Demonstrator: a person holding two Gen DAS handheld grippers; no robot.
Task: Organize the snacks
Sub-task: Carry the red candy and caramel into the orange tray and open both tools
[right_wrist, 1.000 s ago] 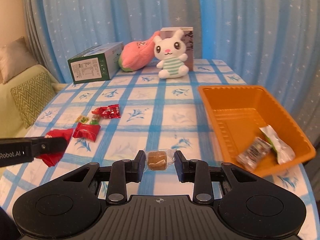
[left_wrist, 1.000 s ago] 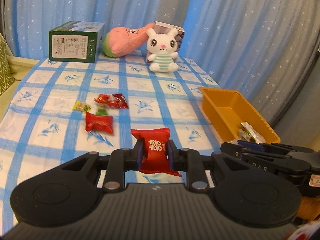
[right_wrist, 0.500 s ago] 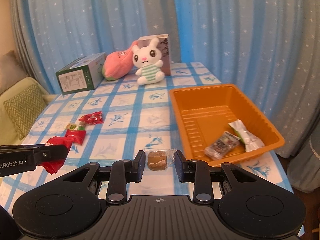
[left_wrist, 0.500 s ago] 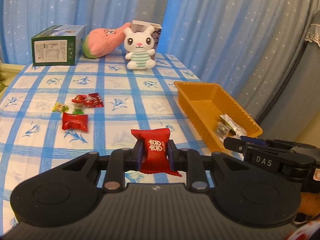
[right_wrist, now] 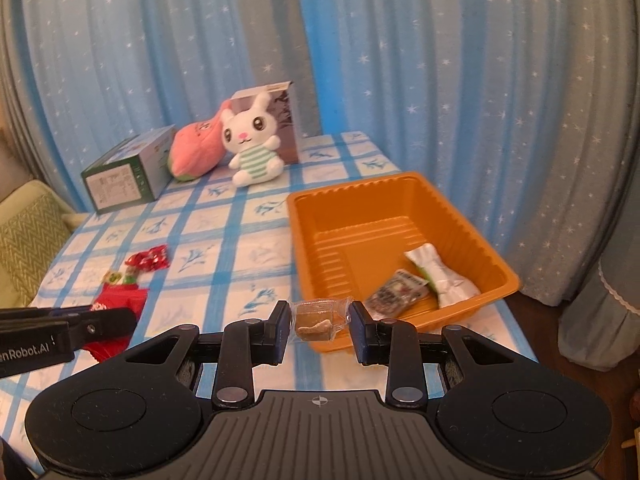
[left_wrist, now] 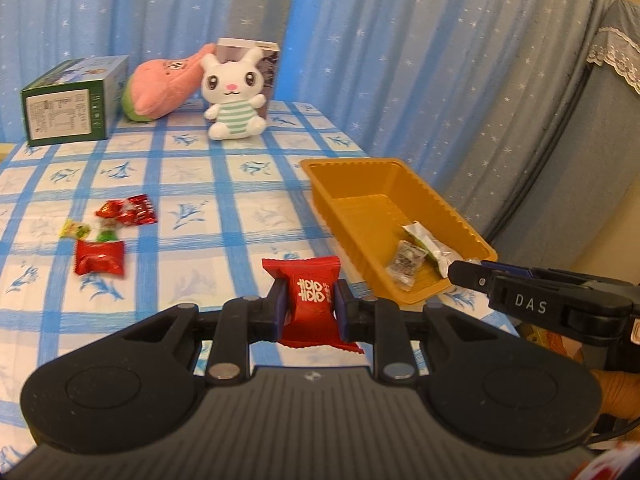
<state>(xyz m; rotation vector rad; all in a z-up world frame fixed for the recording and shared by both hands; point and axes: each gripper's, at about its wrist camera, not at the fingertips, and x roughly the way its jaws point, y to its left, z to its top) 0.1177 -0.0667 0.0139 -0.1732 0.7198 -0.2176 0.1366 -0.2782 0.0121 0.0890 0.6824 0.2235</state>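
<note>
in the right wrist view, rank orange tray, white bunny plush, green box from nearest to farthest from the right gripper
1. orange tray: just ahead of the right gripper, slightly right.
2. white bunny plush: far end of the table, ahead and a little left.
3. green box: far left; about as far as the bunny, too close to call.

"DAS" marks the right gripper [left_wrist: 476, 274] (left gripper [right_wrist: 108, 320]: "nRobot.AI").
</note>
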